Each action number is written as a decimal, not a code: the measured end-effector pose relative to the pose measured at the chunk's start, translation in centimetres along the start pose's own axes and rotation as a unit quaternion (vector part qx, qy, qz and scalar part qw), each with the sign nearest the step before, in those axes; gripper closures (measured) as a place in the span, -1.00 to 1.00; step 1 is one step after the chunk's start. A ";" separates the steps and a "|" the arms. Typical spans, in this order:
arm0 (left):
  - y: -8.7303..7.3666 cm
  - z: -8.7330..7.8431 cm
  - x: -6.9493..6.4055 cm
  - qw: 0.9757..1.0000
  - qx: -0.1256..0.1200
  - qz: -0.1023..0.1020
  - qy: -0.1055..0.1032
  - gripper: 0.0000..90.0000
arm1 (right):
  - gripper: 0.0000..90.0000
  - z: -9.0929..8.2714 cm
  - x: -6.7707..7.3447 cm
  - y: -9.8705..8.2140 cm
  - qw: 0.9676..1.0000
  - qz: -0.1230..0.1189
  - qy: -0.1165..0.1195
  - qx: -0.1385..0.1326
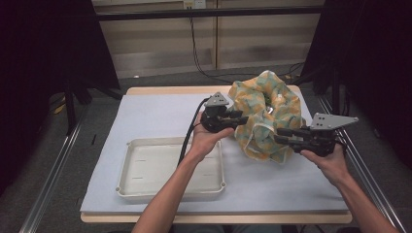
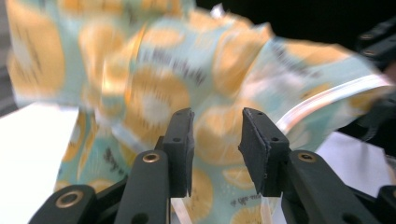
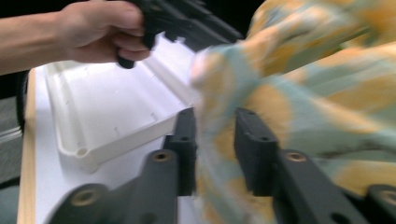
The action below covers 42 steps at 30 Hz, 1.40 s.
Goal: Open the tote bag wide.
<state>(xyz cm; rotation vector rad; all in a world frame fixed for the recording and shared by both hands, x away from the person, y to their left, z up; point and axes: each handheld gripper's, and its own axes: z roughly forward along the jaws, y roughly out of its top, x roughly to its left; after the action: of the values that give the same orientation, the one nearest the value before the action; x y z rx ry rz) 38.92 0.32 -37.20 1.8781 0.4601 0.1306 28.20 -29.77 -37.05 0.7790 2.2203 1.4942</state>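
Nearest, a white tray (image 1: pixel 145 167) sat bare on the surface (image 1: pixel 272 187). Beyond it, the left claw (image 1: pixel 241 118) and right claw (image 1: pixel 280 135) flanked the lemon-print cloth (image 1: pixel 265 114) bunched at the far right. Both claws stood parted, cloth between them unpinched, seemingly poised to regrip it.

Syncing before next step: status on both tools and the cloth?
Left tool open, jaws against cloth. Right tool open, cloth fold between jaws, not pinched. Cloth bunched right of white tray. Nothing in the way.
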 end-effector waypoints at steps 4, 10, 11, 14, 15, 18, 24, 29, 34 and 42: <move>1.3 -0.4 -0.3 1.000 -0.011 0.007 -0.010 0.40 | 0.38 -1.6 -0.3 1.0 1.000 -0.003 -0.009 -0.016; 1.8 0.3 -0.6 1.000 -0.019 0.003 -0.022 0.35 | 0.48 -2.5 -1.7 2.4 0.999 0.004 -0.027 -0.036; 1.9 0.8 -0.7 0.999 -0.018 0.002 -0.026 0.34 | 0.49 -2.4 -2.2 2.5 0.999 0.006 -0.034 -0.038; 2.0 1.4 -1.1 0.999 -0.017 0.005 -0.032 0.24 | 0.46 -1.8 -3.8 2.6 0.997 0.022 -0.053 -0.044; 2.1 2.0 -1.5 0.999 -0.012 0.010 -0.037 0.22 | 0.44 -1.6 -4.4 2.6 0.997 0.028 -0.058 -0.045; 2.2 2.8 -1.8 0.999 -0.005 0.016 -0.047 0.08 | 0.32 -0.7 -6.0 2.7 0.995 0.046 -0.072 -0.051; 1.5 4.3 -2.0 0.999 0.017 0.016 -0.047 -0.13 | -0.01 2.1 -7.4 3.1 0.994 0.051 -0.093 -0.017; 0.4 5.3 -1.4 0.998 0.054 0.032 -0.011 0.20 | -0.21 4.2 -7.3 2.7 0.994 0.048 -0.102 0.011; -0.8 5.9 -0.9 0.996 0.079 0.039 -0.001 0.95 | -0.08 5.3 -7.3 2.0 0.990 0.034 -0.130 0.040; -1.3 3.1 0.5 0.998 0.061 0.015 -0.010 1.00 | 0.99 2.4 -8.7 1.4 0.987 0.065 -0.150 -0.003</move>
<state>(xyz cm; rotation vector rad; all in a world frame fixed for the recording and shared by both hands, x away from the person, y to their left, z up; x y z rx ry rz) 39.98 -1.83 -39.56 2.0052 0.4355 0.1054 36.79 -32.96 -36.82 1.0867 1.9734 1.3357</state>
